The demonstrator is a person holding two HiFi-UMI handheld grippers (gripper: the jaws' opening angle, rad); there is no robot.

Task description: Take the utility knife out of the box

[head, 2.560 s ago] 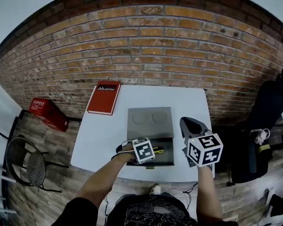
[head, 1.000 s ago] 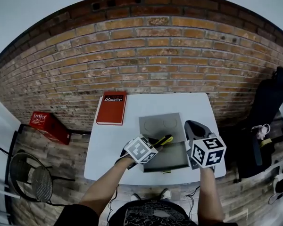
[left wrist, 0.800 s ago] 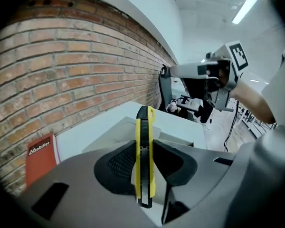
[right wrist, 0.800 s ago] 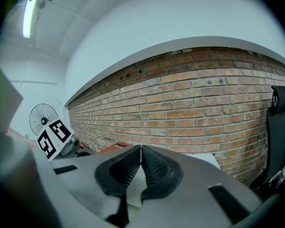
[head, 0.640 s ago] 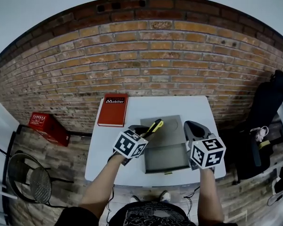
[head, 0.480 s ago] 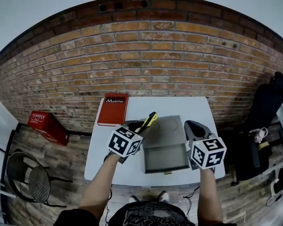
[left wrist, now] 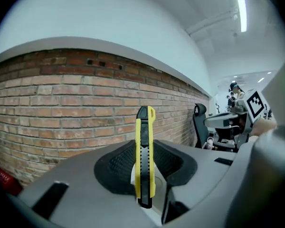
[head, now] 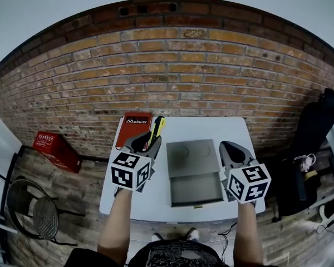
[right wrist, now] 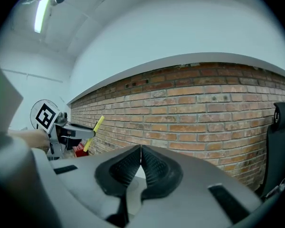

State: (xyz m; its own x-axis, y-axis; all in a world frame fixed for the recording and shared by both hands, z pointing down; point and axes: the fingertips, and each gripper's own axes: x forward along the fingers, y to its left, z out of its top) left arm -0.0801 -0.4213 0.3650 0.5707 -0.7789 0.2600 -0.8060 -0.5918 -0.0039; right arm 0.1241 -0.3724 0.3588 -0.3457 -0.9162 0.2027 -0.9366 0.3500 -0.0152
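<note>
The yellow and black utility knife (head: 156, 130) (left wrist: 144, 156) stands upright, clamped between the pads of my left gripper (head: 147, 142) (left wrist: 145, 152). That gripper is shut on the knife and held up over the left part of the white table (head: 151, 196), left of the box. The grey box (head: 195, 188) lies open, its lid (head: 192, 157) folded back toward the brick wall. My right gripper (head: 232, 149) (right wrist: 140, 150) hovers beside the box's right side, shut with nothing between its pads. In the right gripper view the knife (right wrist: 93, 132) shows far left.
A red book (head: 130, 128) lies at the table's back left corner, partly behind my left gripper. A red case (head: 55, 143) and a wire chair (head: 23, 216) stand on the floor at left. A black chair (head: 317, 135) is at right. The brick wall (head: 172, 77) is close behind.
My left gripper has lifted the knife out of the box and carried it up and to the left, turning it upright. The right gripper has risen slightly.
</note>
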